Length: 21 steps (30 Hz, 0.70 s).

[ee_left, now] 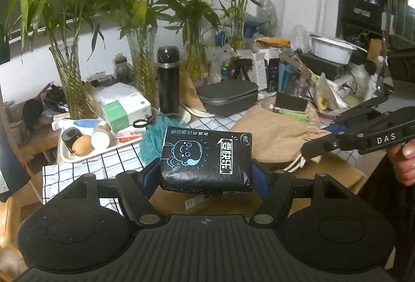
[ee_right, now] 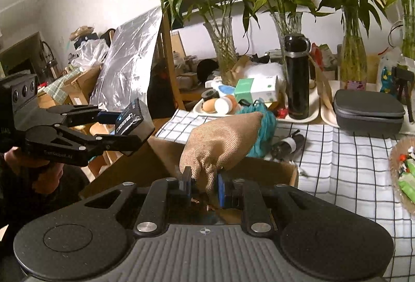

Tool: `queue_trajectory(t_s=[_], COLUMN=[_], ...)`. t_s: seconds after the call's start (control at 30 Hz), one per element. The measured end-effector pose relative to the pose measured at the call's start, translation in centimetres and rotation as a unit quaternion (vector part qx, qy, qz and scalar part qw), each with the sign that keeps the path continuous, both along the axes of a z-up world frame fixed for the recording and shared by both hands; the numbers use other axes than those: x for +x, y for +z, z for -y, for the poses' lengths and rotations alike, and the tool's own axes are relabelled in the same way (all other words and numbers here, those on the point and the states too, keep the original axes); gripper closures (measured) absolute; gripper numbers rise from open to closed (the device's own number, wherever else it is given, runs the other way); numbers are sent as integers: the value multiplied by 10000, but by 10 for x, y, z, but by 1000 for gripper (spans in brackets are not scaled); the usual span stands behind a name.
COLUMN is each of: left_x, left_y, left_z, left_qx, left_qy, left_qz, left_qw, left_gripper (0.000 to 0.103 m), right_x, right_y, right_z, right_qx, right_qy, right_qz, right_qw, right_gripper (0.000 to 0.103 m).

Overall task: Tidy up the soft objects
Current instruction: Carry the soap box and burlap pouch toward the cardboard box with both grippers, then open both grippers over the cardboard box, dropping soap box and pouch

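Each wrist view looks forward along its tongs, close over the checked tablecloth (ee_left: 77, 168), sharing the black flask (ee_right: 297, 79).

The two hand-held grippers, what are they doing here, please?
A person is tidying soft items at a cluttered table. The left hand-held gripper is shut on a black tissue pack, held in the air above an open cardboard box. The right hand-held gripper pinches the neck of a burlap bag over the same box. A teal mesh sponge lies behind the bag on the checkered tablecloth.
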State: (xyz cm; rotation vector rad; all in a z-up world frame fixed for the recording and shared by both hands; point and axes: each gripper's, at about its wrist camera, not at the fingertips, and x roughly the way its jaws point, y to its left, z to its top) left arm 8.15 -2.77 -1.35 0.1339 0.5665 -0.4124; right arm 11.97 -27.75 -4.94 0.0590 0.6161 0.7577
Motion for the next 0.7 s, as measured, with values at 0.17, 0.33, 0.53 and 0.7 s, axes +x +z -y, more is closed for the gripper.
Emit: queue_trajectory(t_s=[0.17, 0.33, 0.53, 0.7], left_x=[-8, -10, -13, -14], left_y=[-4, -10, -18, -27], left_z=[4, 7, 9, 11], left_qx=[145, 260, 388, 753], left_qy=[-97, -160, -305, -217], left_qz=[-102, -286, -574, -652], left_qw=[9998, 9991, 9971, 9948], left_gripper=[34, 34, 33, 32], right_x=[-11, -18, -22, -24], right_y=[-4, -9, -16, -21], right_z=[-3, -6, -13, -21], right_qx=[-86, -217, -482, -681], right_qy=[61, 100, 230, 372], right_qz=[-85, -186, -406, -503], right_qw=[9999, 9995, 9977, 9957], right_gripper=[81, 81, 78, 45])
